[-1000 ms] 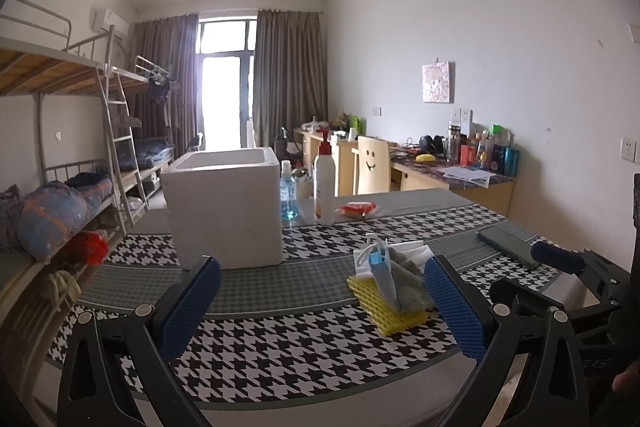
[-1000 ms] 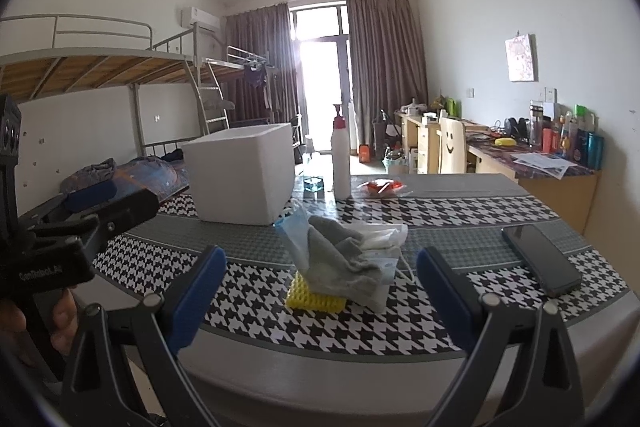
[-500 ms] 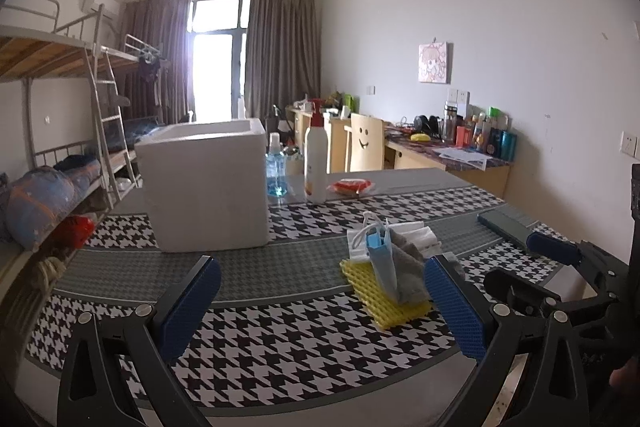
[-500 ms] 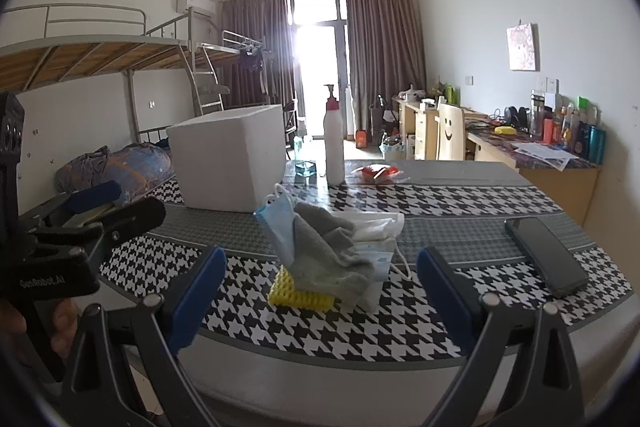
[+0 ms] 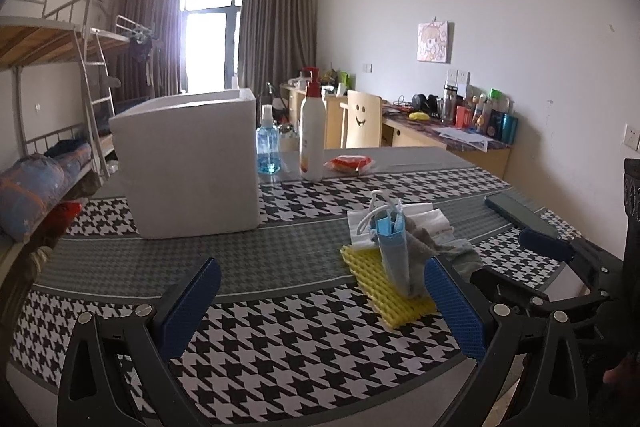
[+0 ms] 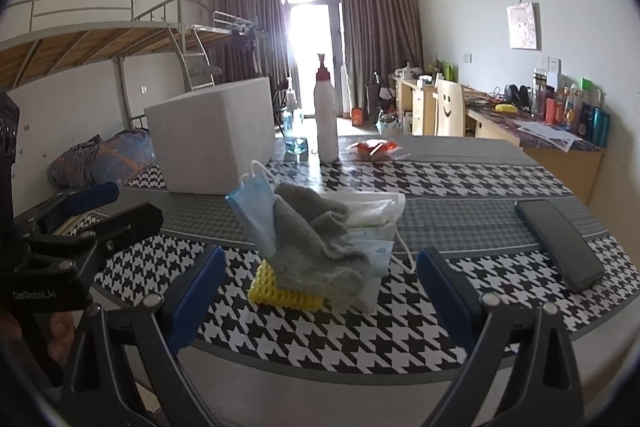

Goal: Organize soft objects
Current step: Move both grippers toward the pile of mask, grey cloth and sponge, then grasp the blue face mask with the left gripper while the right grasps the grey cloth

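Over the last second I have brought both tools in lower and closer to the table (image 5: pixel 280 339) — the pile of soft things now fills more of each view, and the white foam box (image 5: pixel 192 167) looms larger behind it. Nothing in the pile has moved; only my approach has changed.

My left tool (image 5: pixel 320 301) has its jaws spread wide and holds nothing, hovering over the near edge of the table with the pile just off its right pad. My right tool (image 6: pixel 320 285) is likewise wide open and empty, and the pile sits squarely between its blue pads.

The pile lies near the front edge, toward the right: a yellow sponge (image 6: pixel 280 289) at the bottom, a grey cloth (image 6: pixel 316 243) draped over it, a blue face mask (image 6: pixel 256 211) standing up against the cloth, white tissues (image 6: pixel 372 207) behind. A black phone (image 6: pixel 560 243) lies well apart at the right edge.

I judge the sorting not yet begun — the right tool is lined up for a first pick, probably the mask or cloth, with the box as the likely destination.
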